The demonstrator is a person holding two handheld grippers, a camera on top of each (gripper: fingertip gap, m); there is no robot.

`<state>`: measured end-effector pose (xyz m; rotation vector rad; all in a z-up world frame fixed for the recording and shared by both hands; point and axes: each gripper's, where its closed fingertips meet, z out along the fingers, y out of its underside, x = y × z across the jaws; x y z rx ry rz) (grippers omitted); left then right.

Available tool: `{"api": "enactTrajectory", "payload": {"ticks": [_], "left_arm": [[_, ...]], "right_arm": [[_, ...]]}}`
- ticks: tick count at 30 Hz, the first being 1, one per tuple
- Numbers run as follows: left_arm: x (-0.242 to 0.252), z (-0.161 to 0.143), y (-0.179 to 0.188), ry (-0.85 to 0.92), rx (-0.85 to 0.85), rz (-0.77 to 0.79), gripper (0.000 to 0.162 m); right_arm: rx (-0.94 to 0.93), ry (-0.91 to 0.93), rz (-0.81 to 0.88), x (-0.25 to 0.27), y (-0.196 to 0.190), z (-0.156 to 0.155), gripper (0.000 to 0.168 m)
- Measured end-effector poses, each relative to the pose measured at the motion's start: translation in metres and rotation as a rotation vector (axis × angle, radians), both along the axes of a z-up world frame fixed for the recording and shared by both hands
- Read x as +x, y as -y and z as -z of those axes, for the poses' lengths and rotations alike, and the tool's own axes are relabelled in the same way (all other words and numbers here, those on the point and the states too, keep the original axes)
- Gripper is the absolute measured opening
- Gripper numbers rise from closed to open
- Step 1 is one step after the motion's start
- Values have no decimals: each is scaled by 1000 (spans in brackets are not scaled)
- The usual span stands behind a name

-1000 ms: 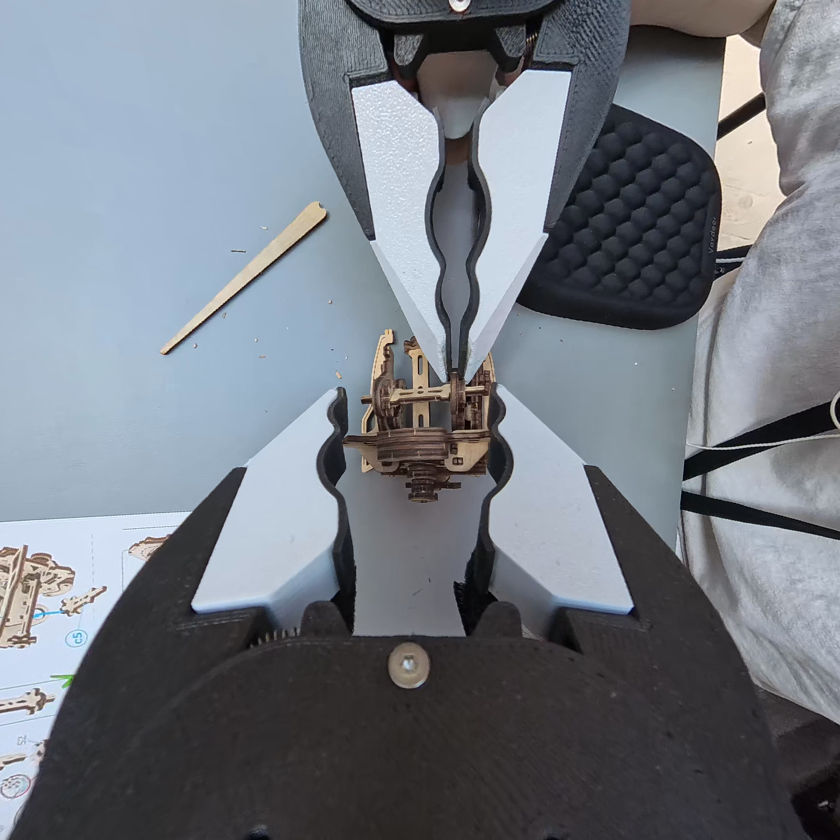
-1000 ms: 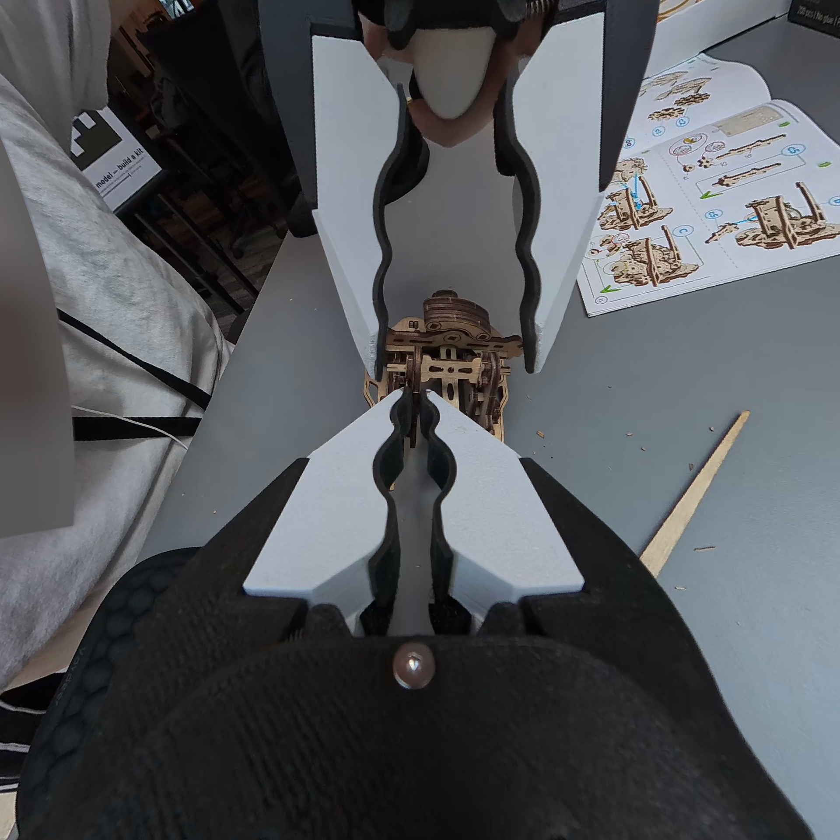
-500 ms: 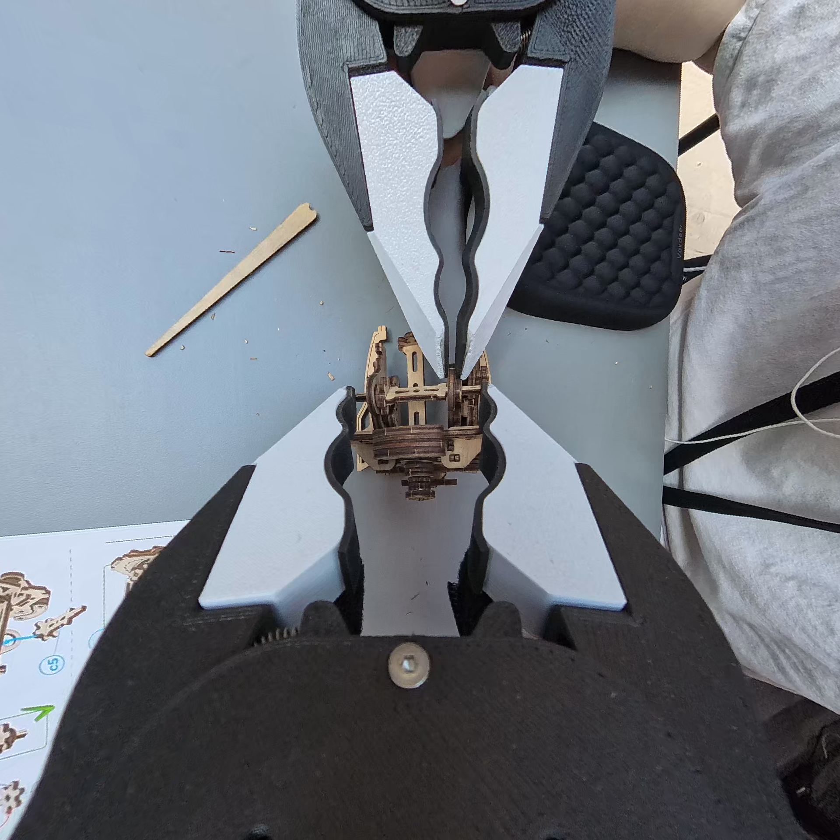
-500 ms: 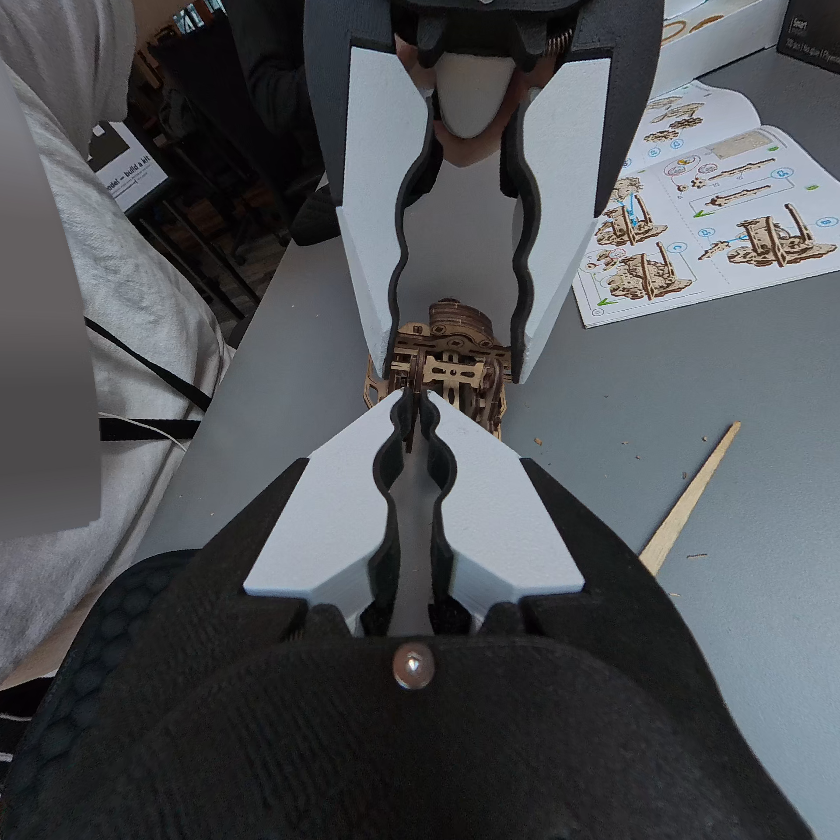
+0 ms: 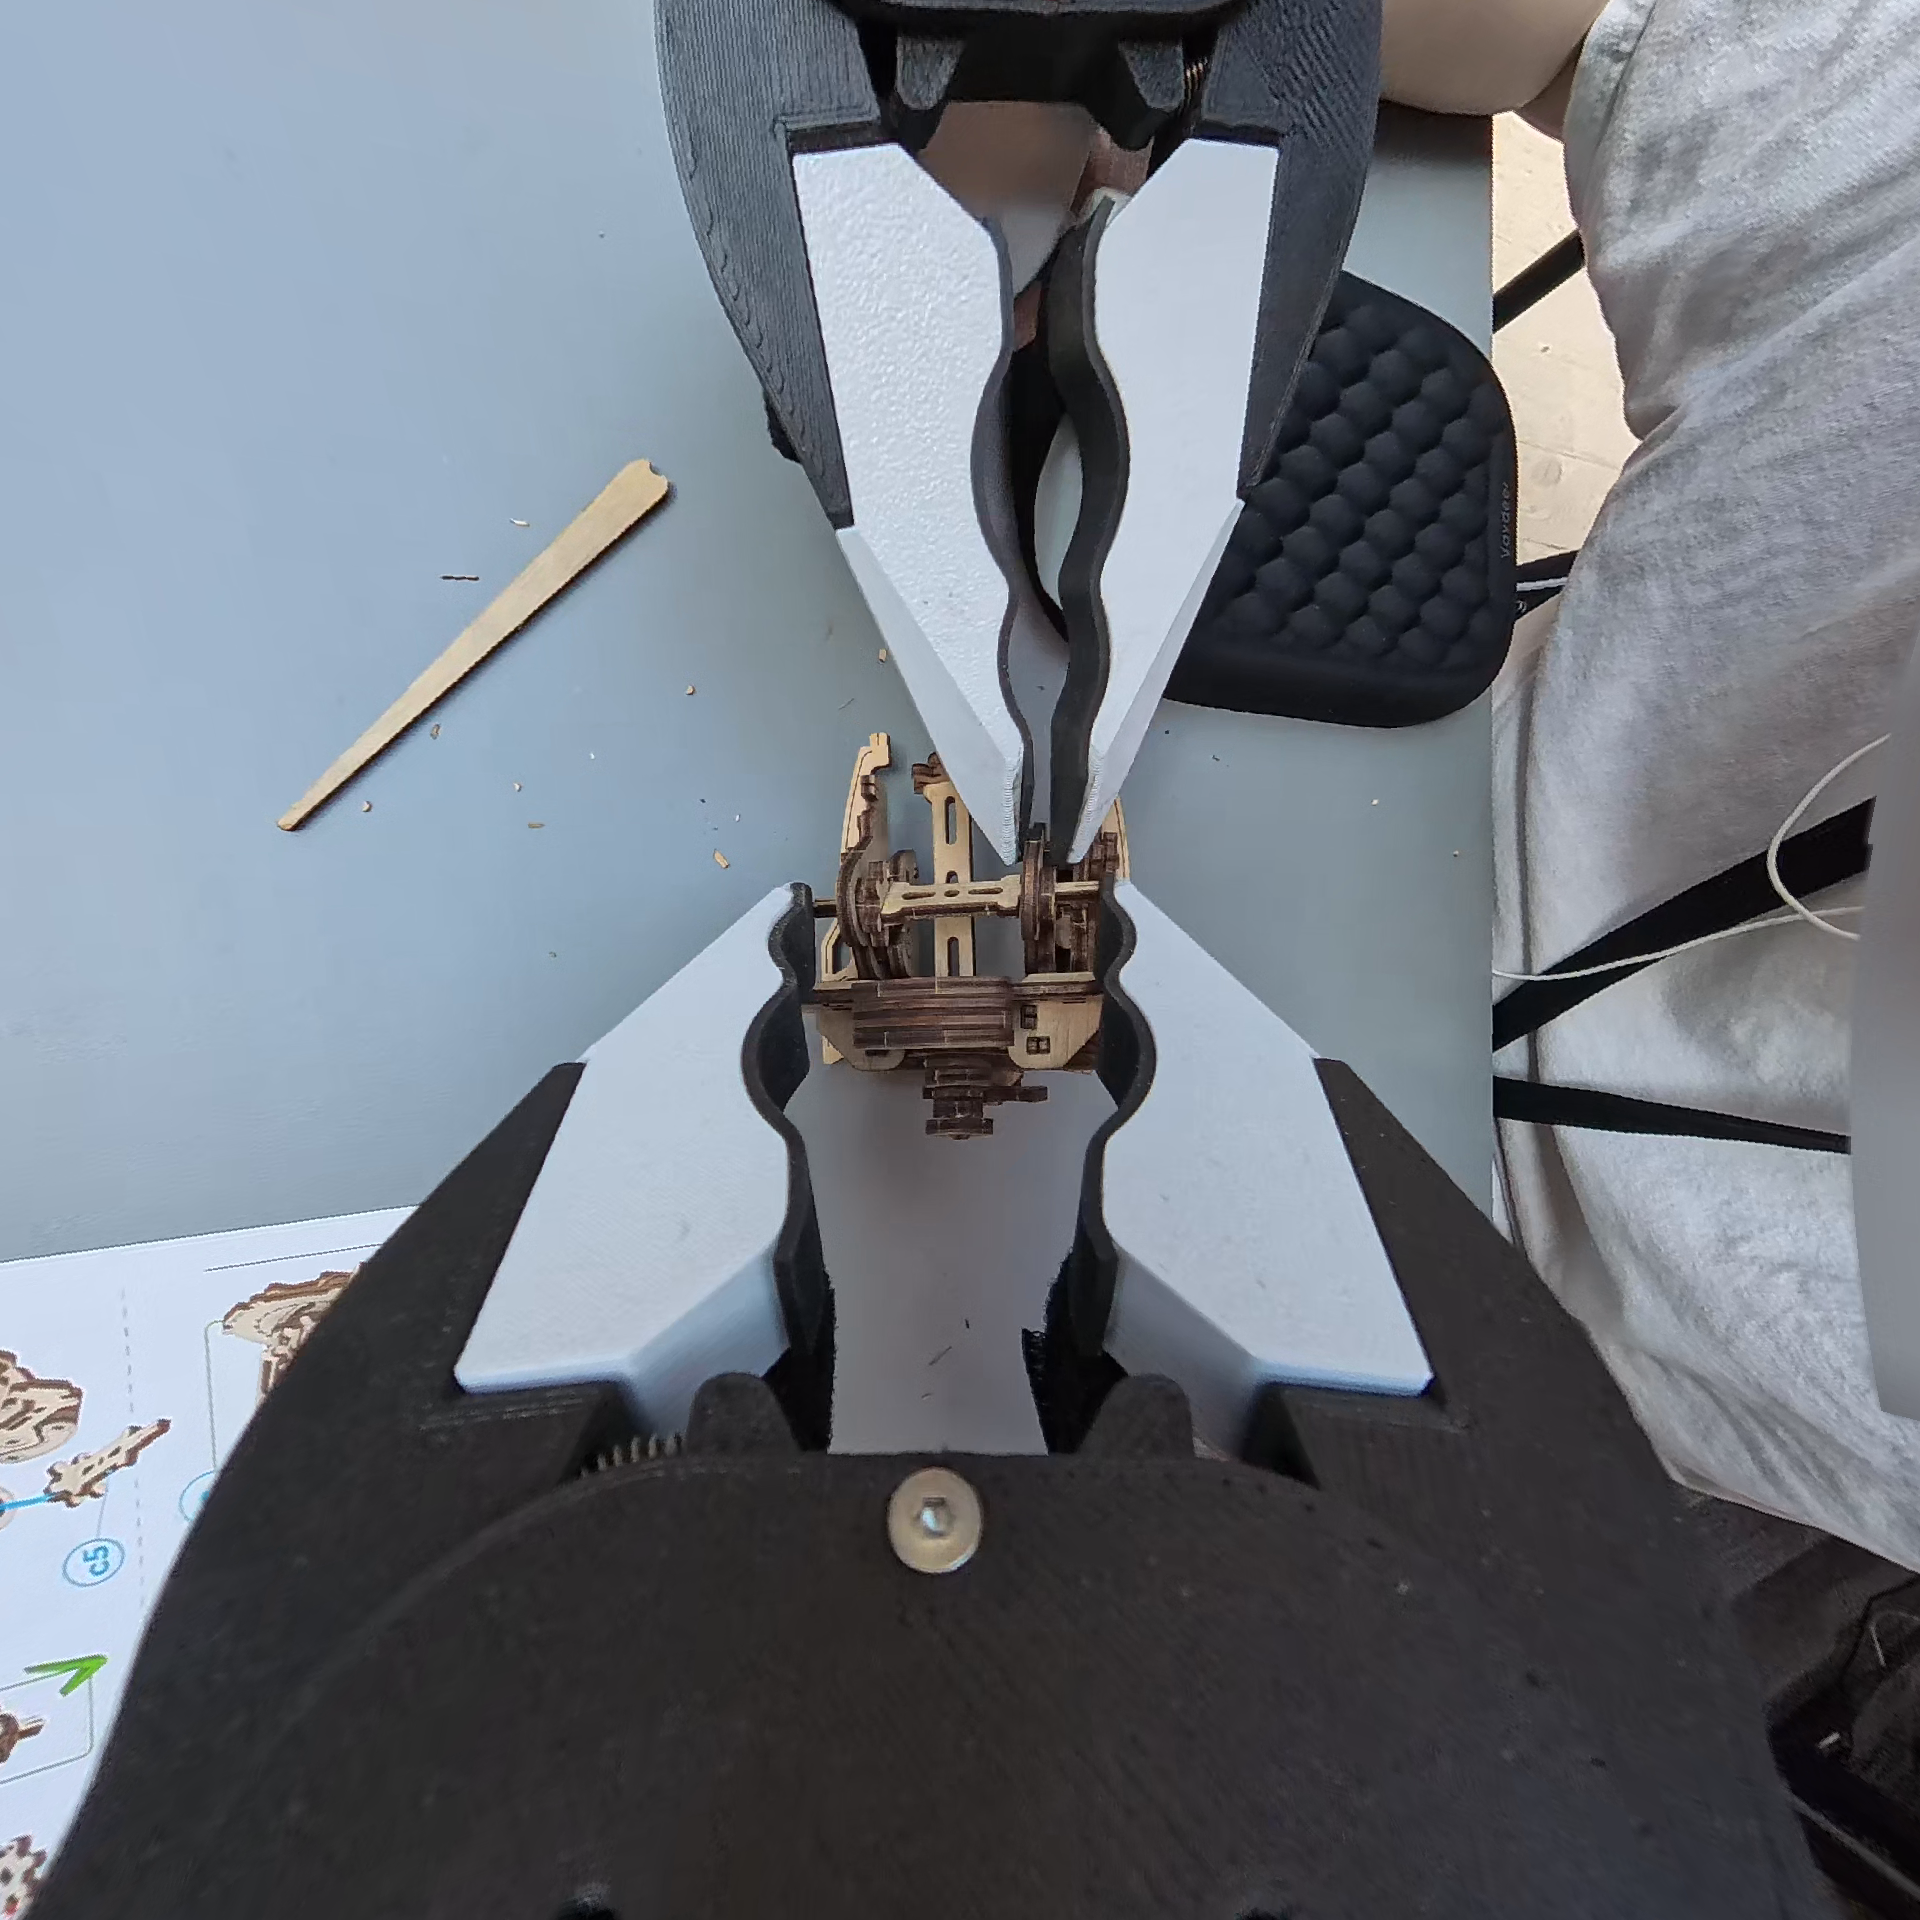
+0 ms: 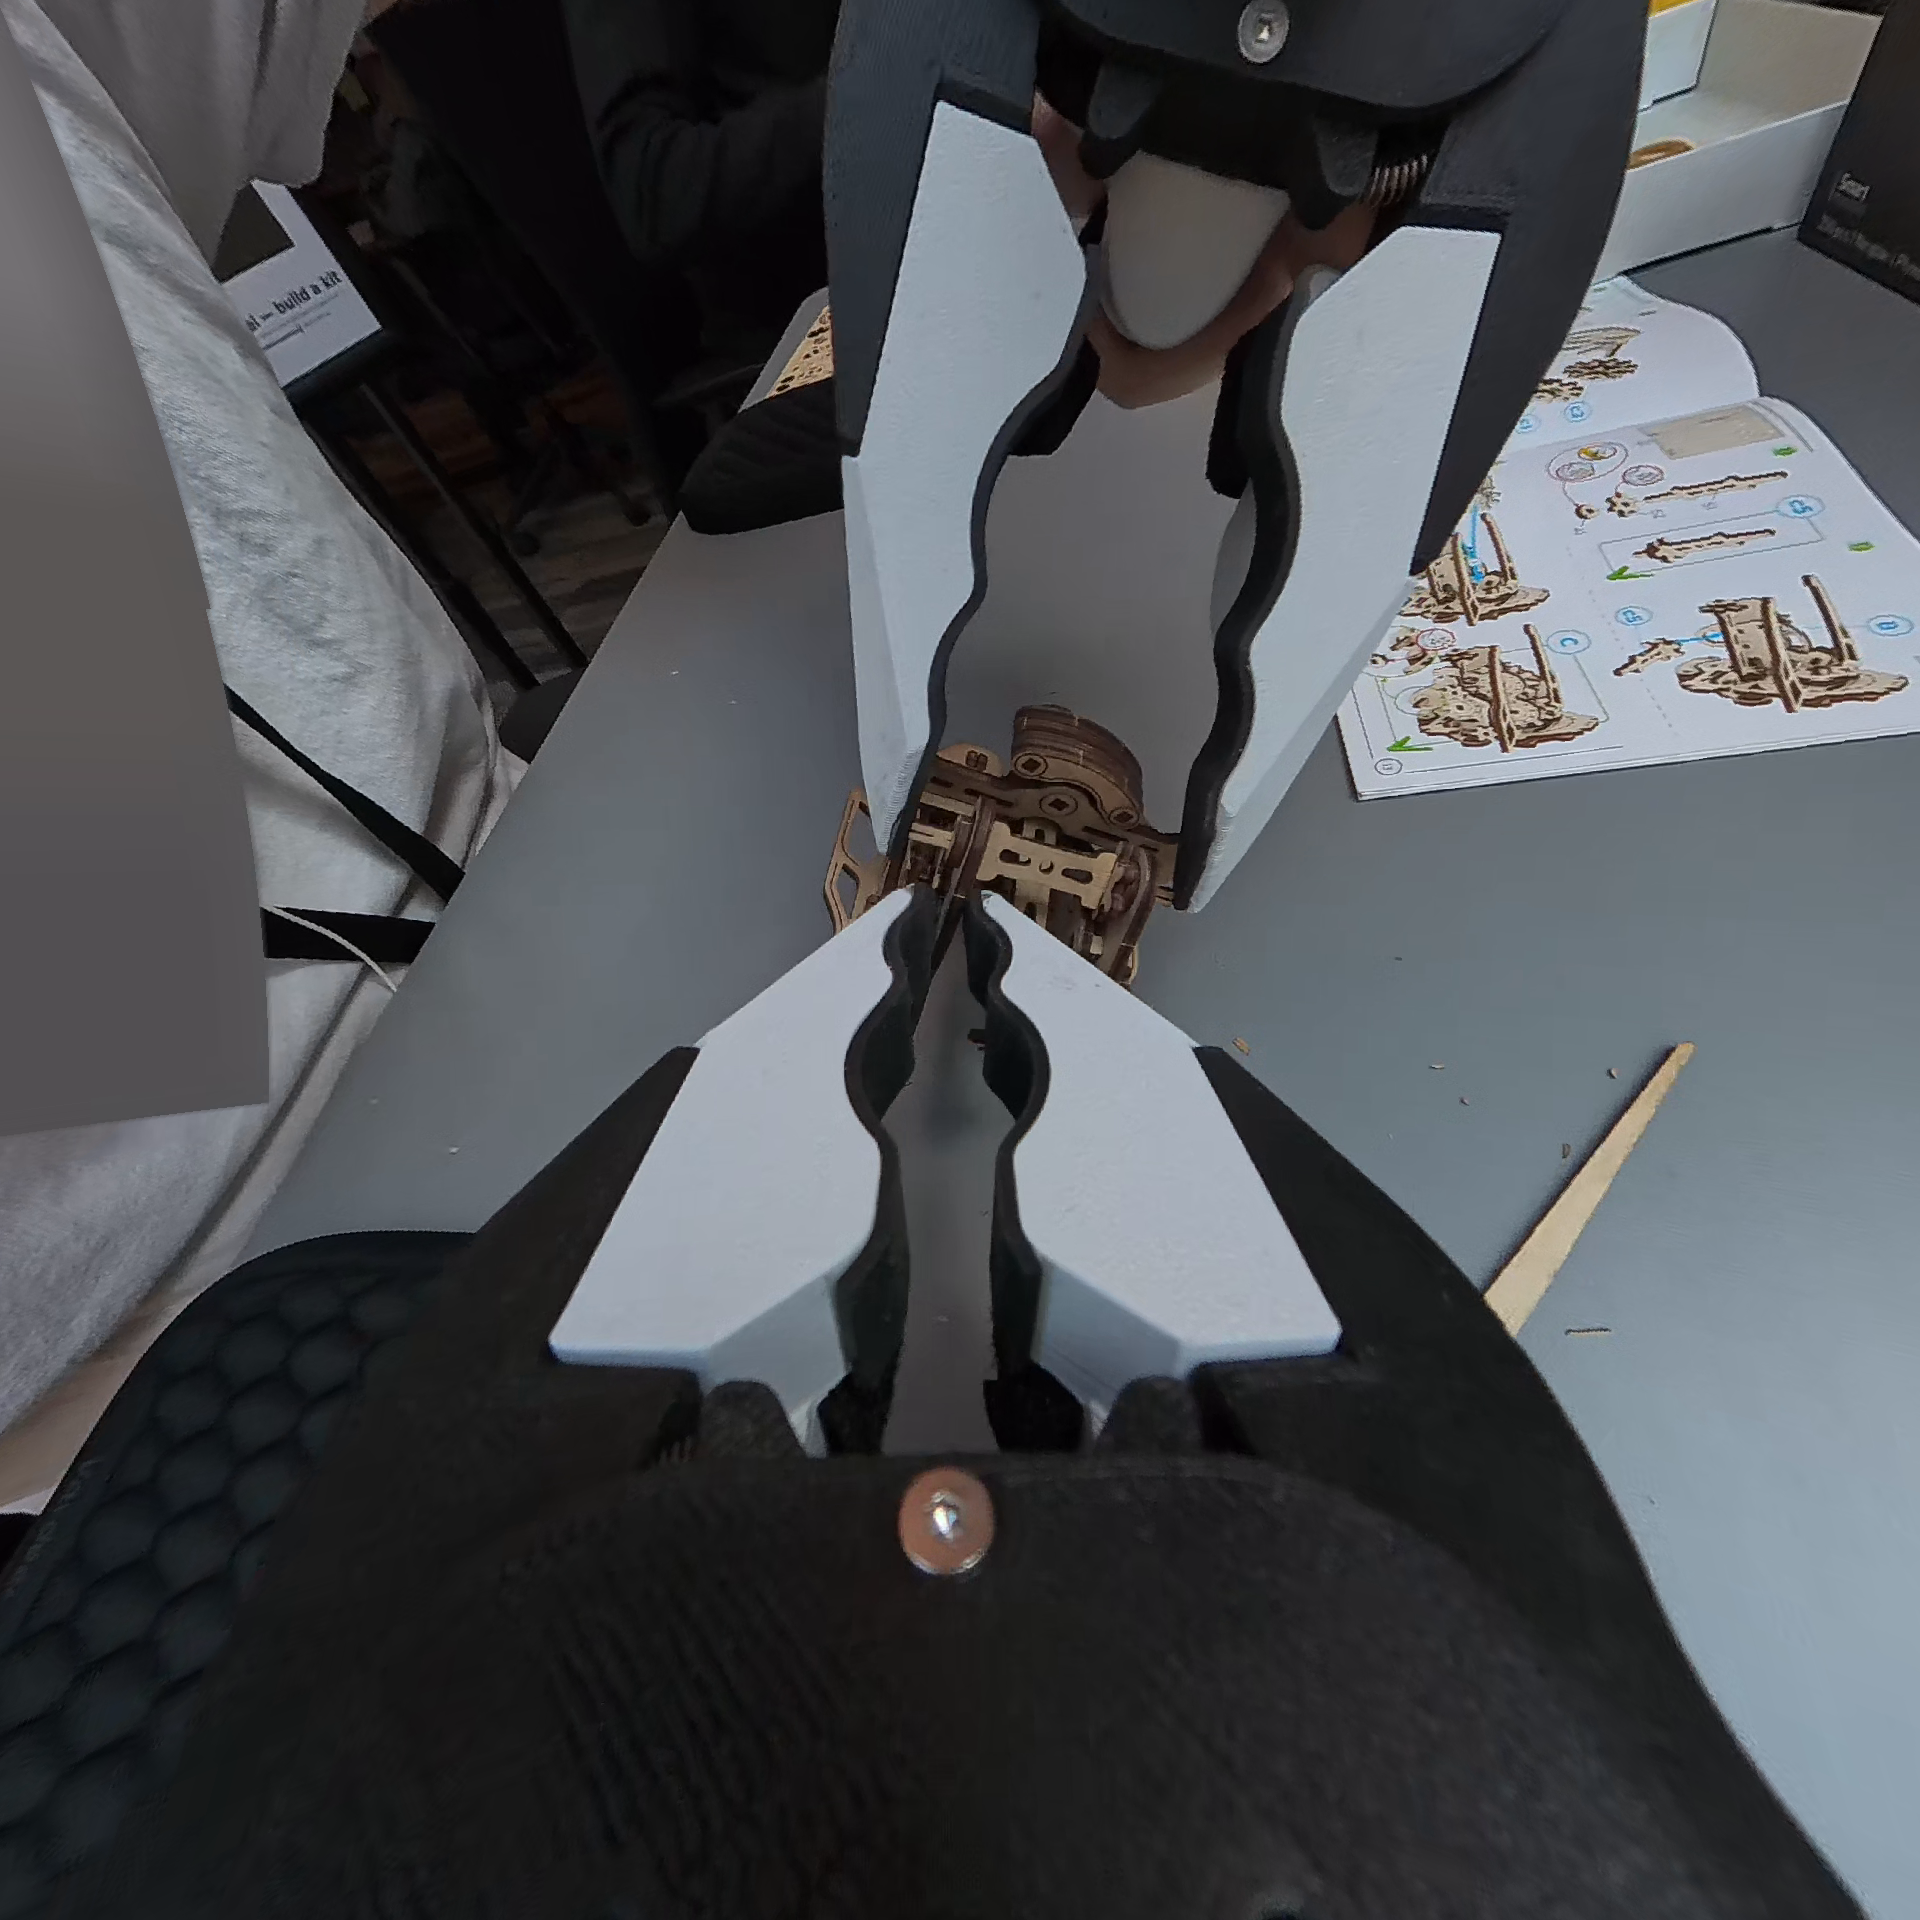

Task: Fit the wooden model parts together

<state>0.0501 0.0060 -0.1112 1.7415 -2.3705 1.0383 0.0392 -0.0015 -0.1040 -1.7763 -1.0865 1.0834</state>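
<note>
Left gripper (image 5: 951, 935) clamped the model (image 5: 961, 982) at table centre. Right gripper (image 5: 1044, 847), from 12 o'clock, pinched narrow on a small wheel (image 5: 1036, 883) — mostly assembled, seating looked unfinished.

The wooden model (image 5: 951, 987) is showing tan and dark brown; the table (image 5: 260, 312) grey-blue; the cushion (image 5: 1361, 540) black, honeycomb-dimpled.

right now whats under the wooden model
The model is clamped between the left gripper fingers; bare grey table shows beneath it. Whether it touches the table is hidden by the fingers.
</note>
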Motion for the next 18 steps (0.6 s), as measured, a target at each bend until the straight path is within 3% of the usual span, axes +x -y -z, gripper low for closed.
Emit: {"api": "enactTrajectory", "payload": {"ticks": [13, 18], "left_arm": [[-1, 0, -2, 8, 7, 6, 53], [-1, 0, -5, 19, 21, 3, 52]], "right_arm": [[-107, -71, 13, 1, -7, -8, 7], [-79, -76, 78, 9, -19, -15, 27]]}}
